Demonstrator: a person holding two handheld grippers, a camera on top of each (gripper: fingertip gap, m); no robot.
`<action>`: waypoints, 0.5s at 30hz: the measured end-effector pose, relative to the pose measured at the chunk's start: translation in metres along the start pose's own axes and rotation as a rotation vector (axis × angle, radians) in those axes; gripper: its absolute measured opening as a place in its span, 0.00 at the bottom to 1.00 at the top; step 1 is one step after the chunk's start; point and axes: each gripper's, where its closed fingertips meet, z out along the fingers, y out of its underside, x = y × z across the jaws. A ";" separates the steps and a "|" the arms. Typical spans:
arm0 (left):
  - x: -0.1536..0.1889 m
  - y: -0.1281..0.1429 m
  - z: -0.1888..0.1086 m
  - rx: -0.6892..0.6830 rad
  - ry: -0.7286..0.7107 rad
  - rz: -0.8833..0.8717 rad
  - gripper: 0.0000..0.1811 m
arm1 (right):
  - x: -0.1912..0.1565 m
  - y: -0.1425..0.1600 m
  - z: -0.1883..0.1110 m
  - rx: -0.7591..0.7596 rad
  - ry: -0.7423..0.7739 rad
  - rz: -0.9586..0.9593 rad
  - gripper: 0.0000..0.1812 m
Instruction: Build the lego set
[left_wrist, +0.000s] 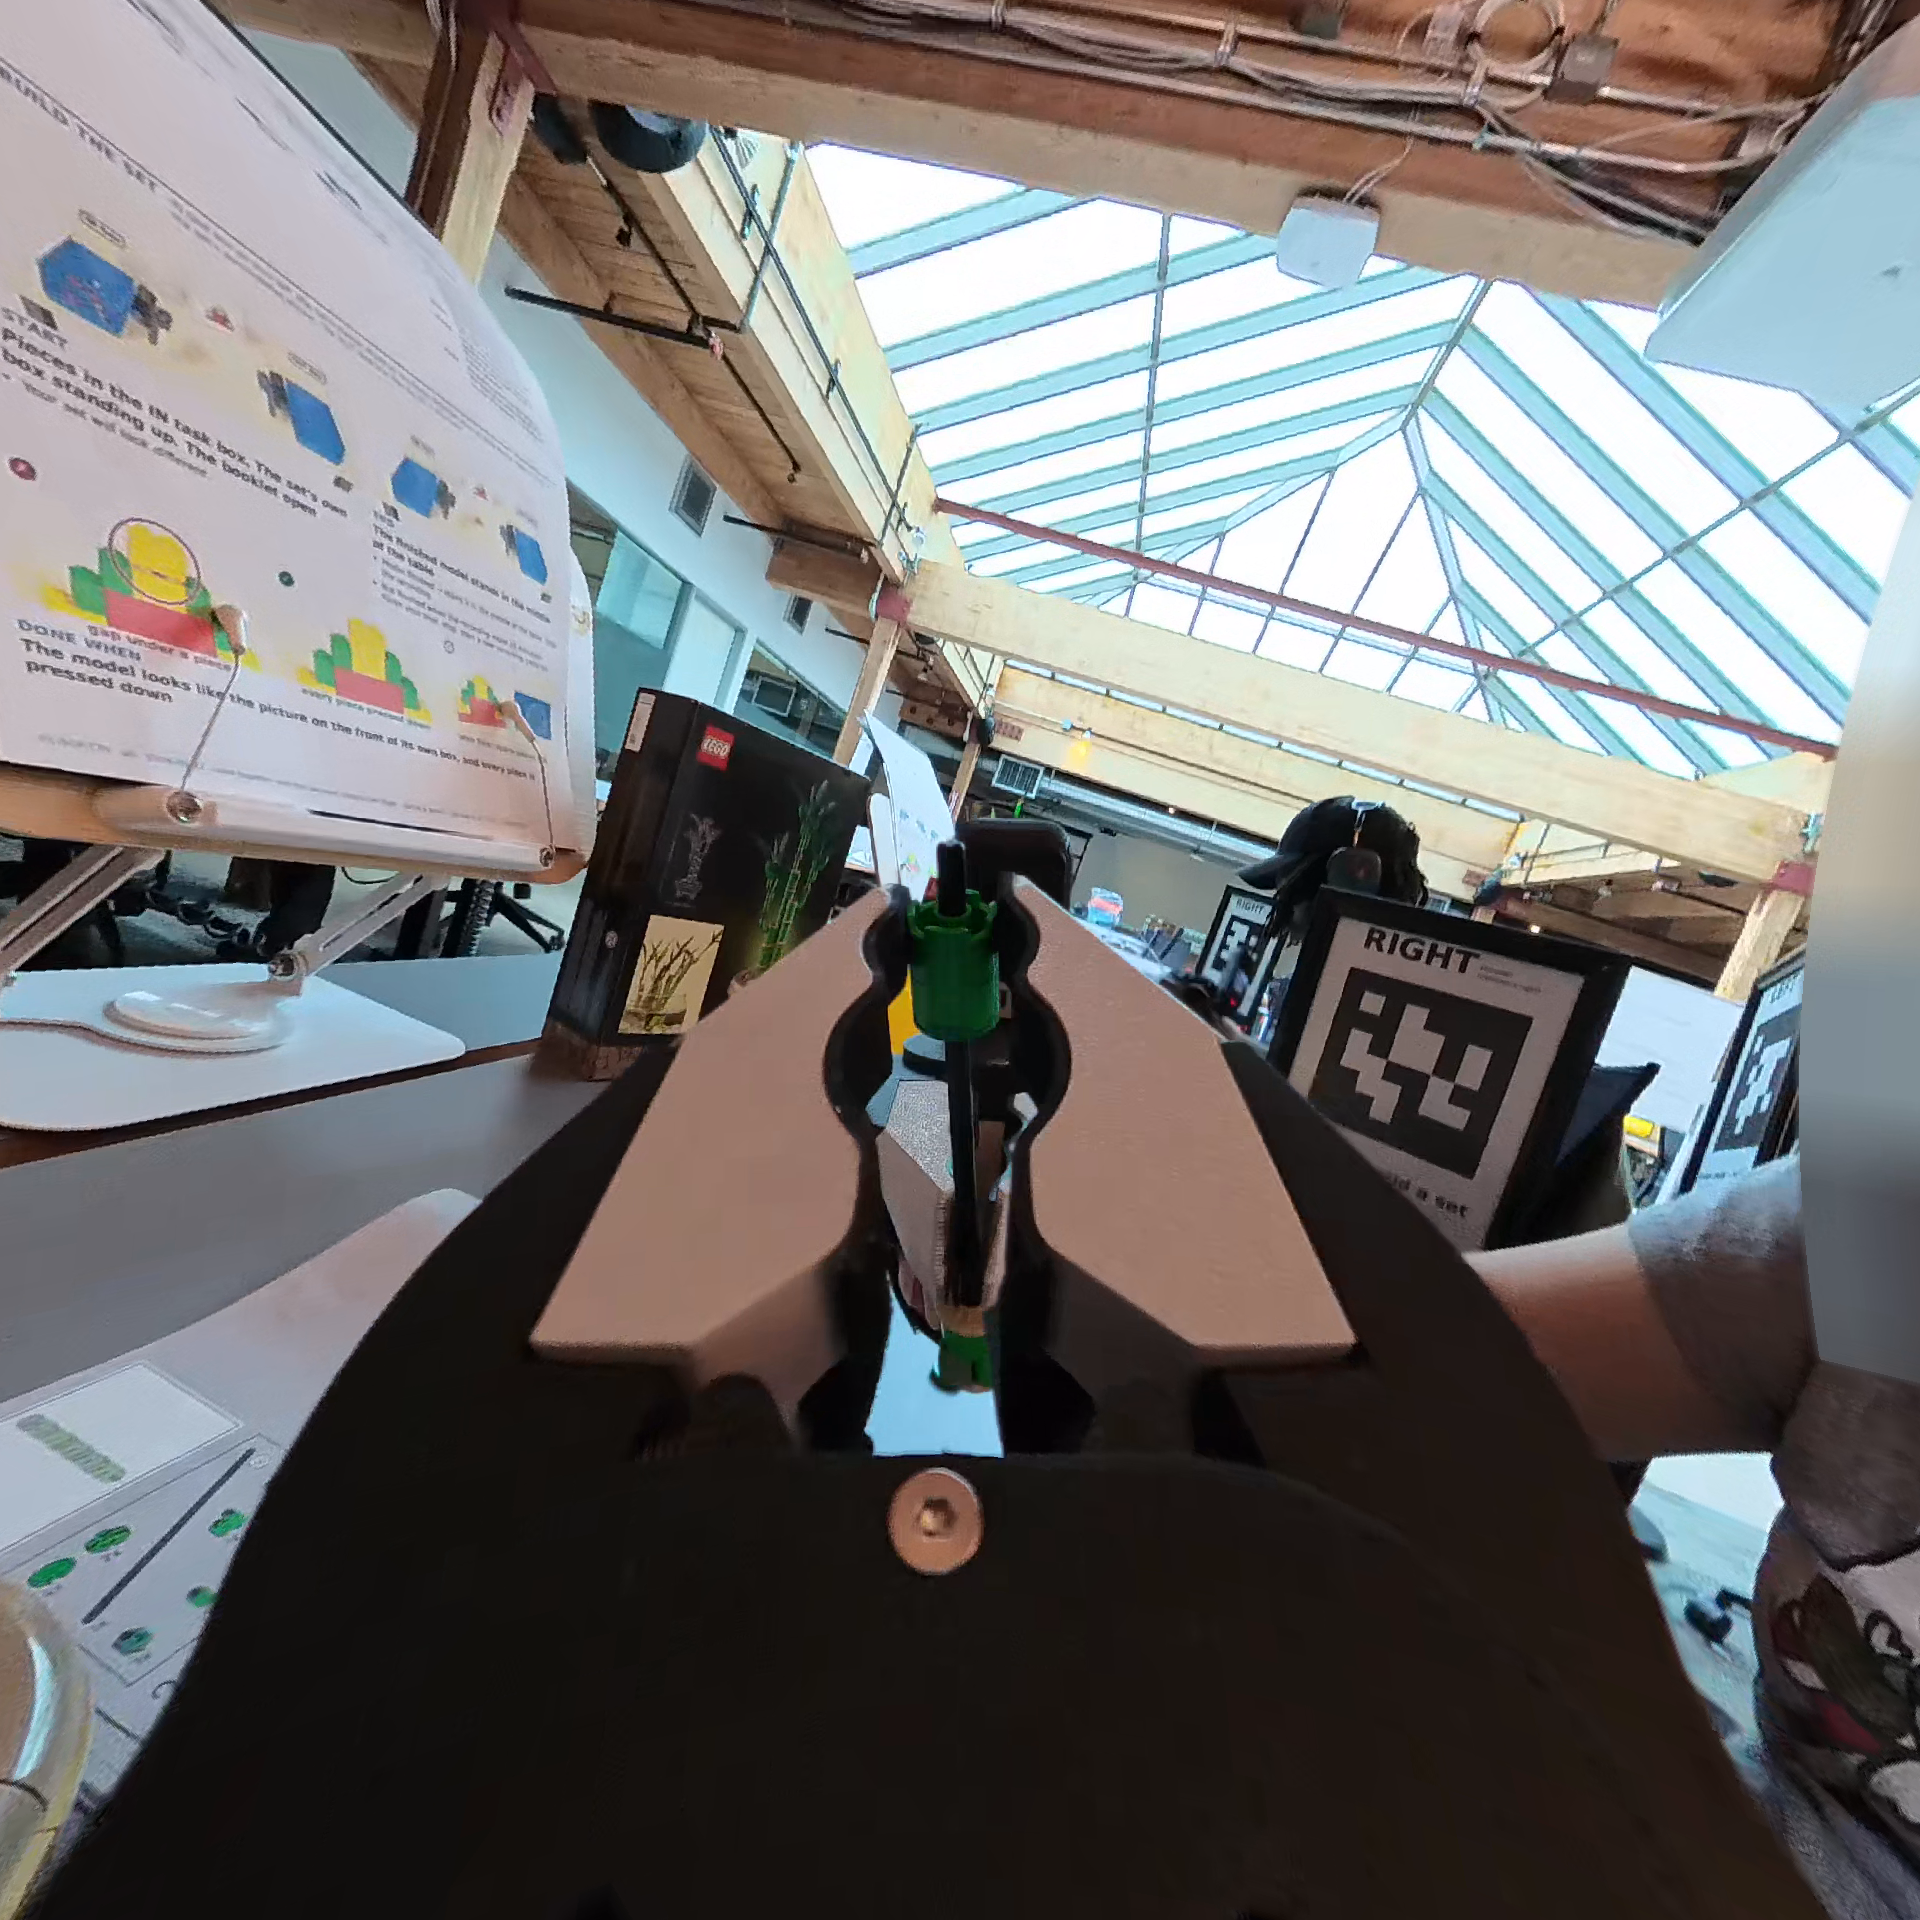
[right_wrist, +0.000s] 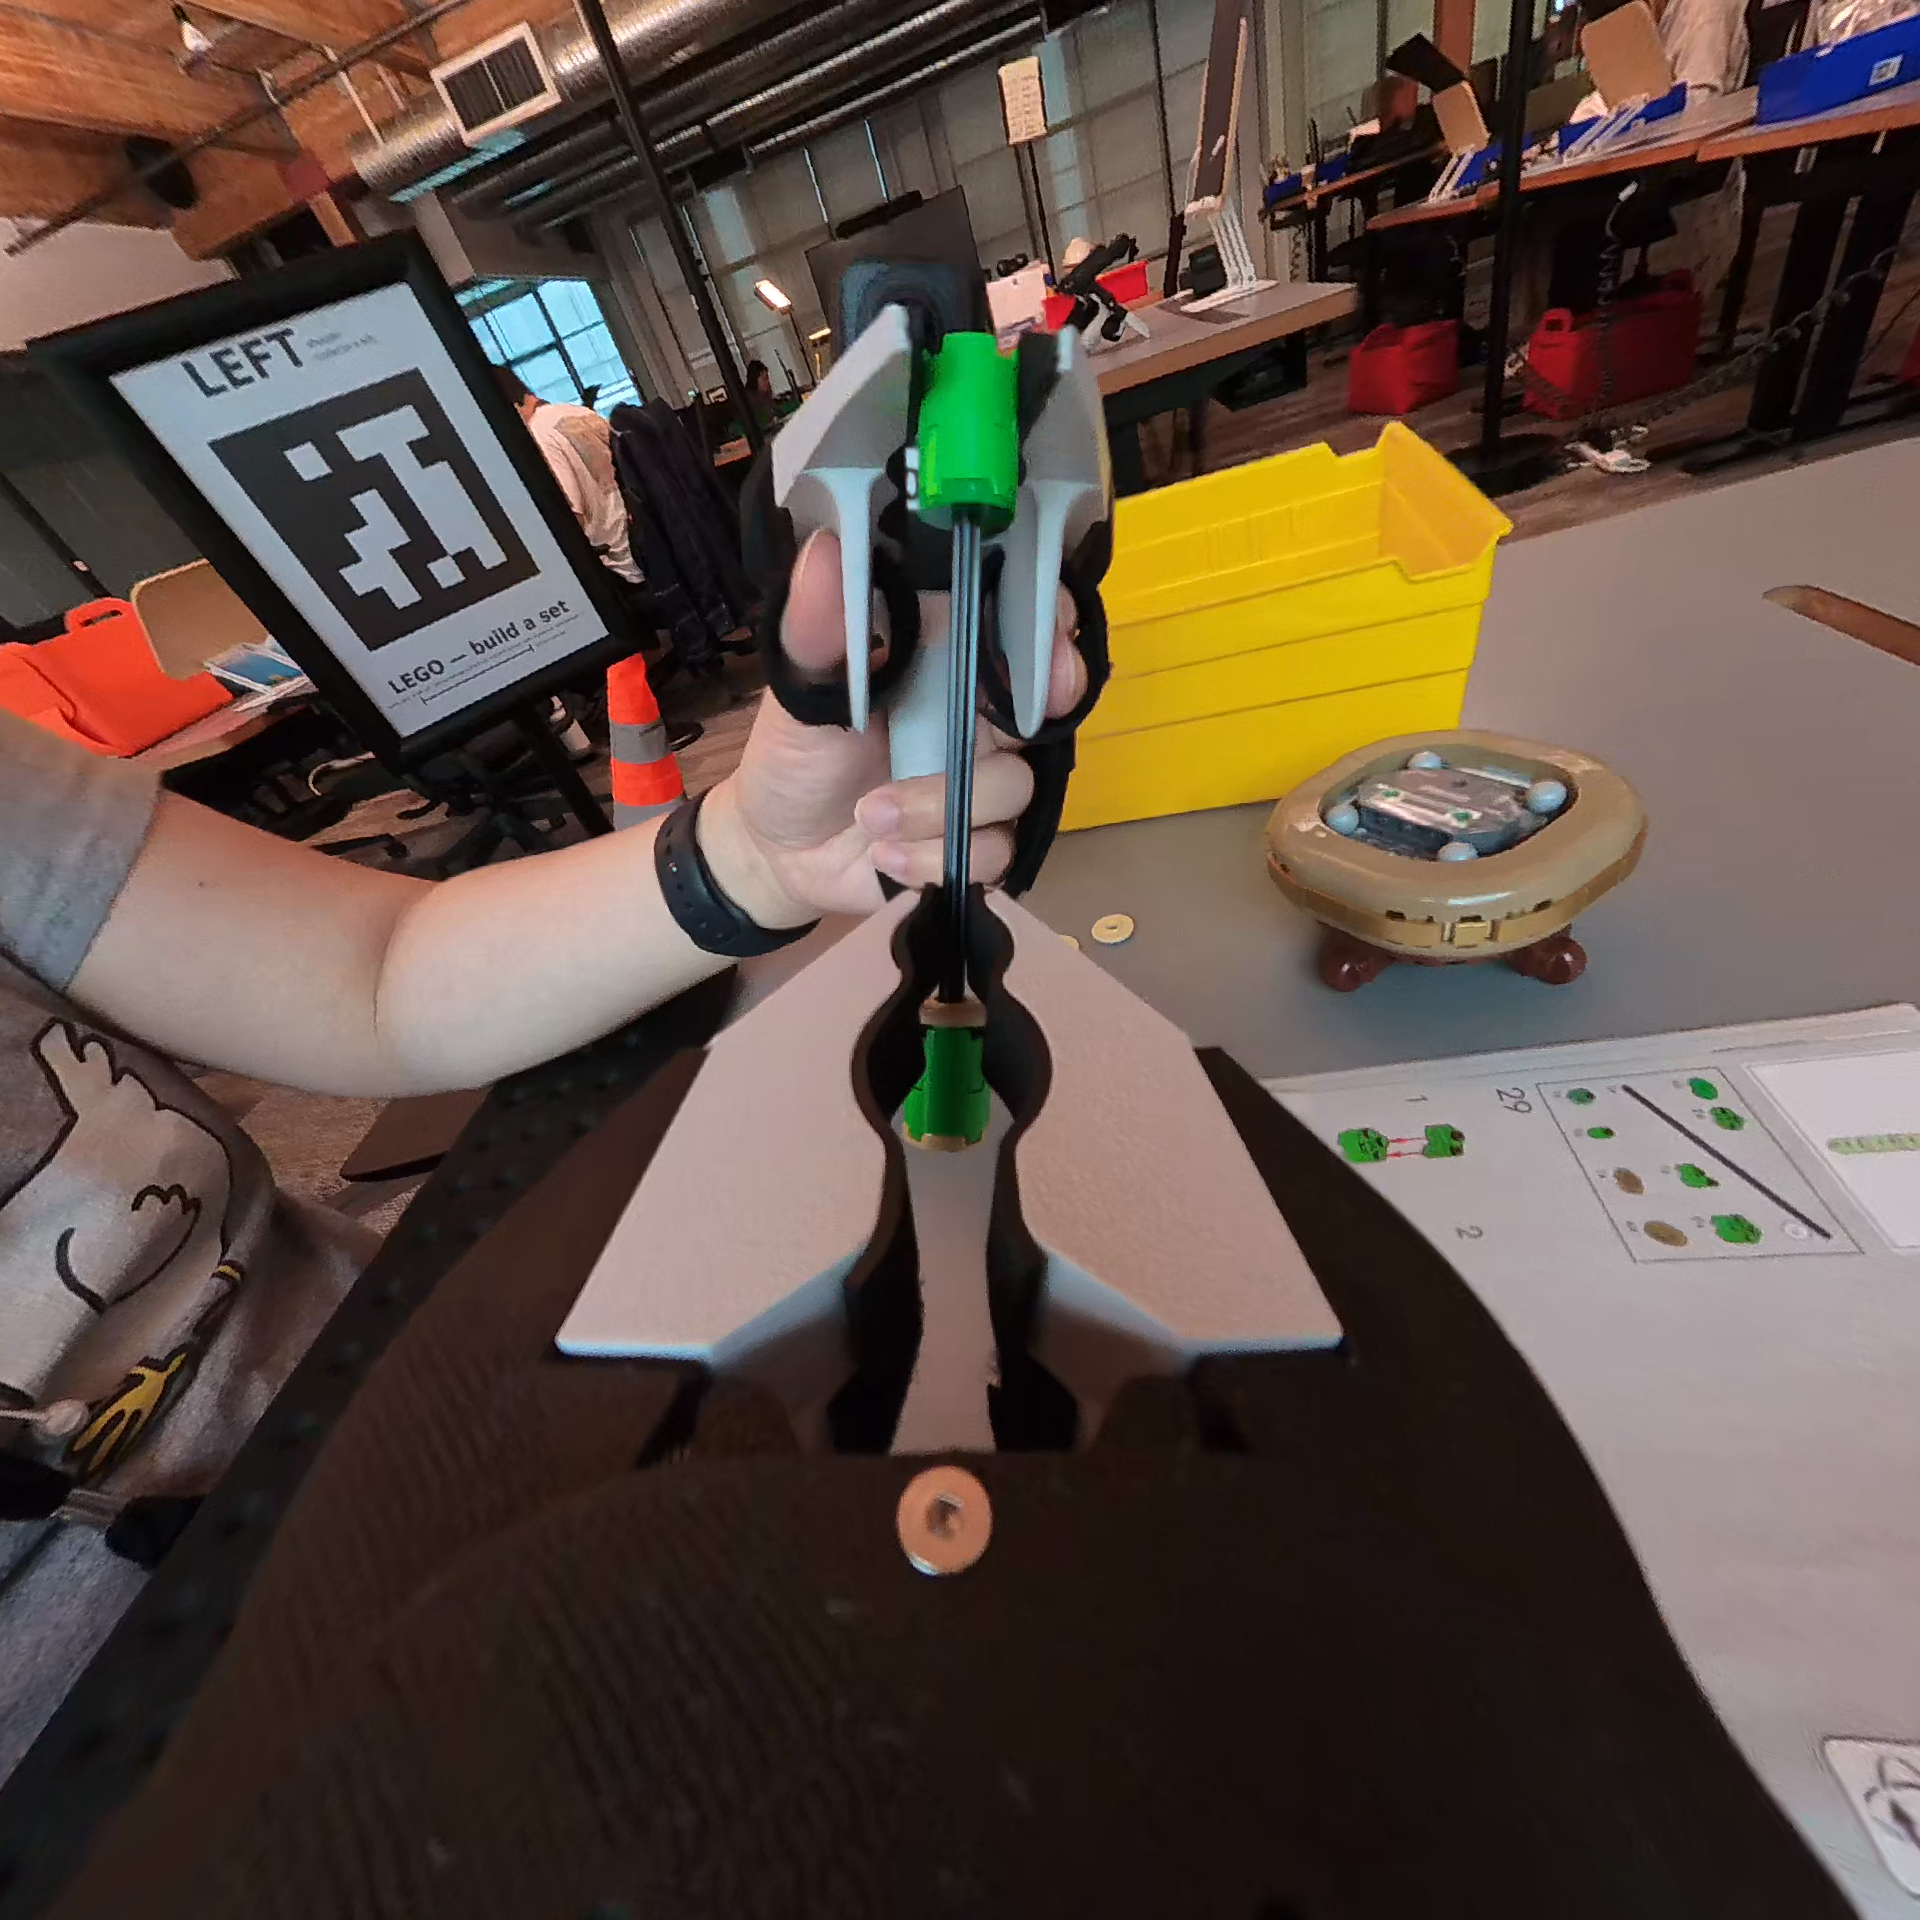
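Observation:
A thin black rod (right_wrist: 961, 717) is held in the air between both grippers. My left gripper (left_wrist: 951, 904) is shut on a green cylinder piece (left_wrist: 951, 966) threaded near the rod's far end. In the right wrist view a hand holds that gripper upright, its grey fingers (right_wrist: 831, 436) clamping the green cylinder (right_wrist: 966, 436). My right gripper (right_wrist: 948, 925) is shut around the rod's other end, on a green piece with tan rings (right_wrist: 943, 1091). That piece also shows in the left wrist view (left_wrist: 961, 1361), between the right gripper's grey fingers (left_wrist: 914, 1143).
On the grey table stand a yellow bin (right_wrist: 1278, 623), a round tan base on brown feet (right_wrist: 1455, 831), a loose tan ring (right_wrist: 1114, 924) and the open instruction booklet (right_wrist: 1610, 1174). The set's dark box (left_wrist: 717, 862) and an instruction sheet on a stand (left_wrist: 260, 468) are at the left. Across from one pair of fingers to the other is roughly 9 cm.

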 end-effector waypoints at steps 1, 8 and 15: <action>-0.001 0.003 0.000 -0.017 0.003 0.001 0.07 | 0.001 0.003 0.000 -0.002 0.014 0.004 0.01; 0.002 0.023 0.013 -0.063 0.064 -0.175 0.08 | -0.013 0.006 -0.029 0.145 0.140 0.161 0.01; 0.015 0.059 0.033 -0.144 0.142 -0.388 0.07 | -0.033 0.026 -0.056 0.286 0.189 0.352 0.01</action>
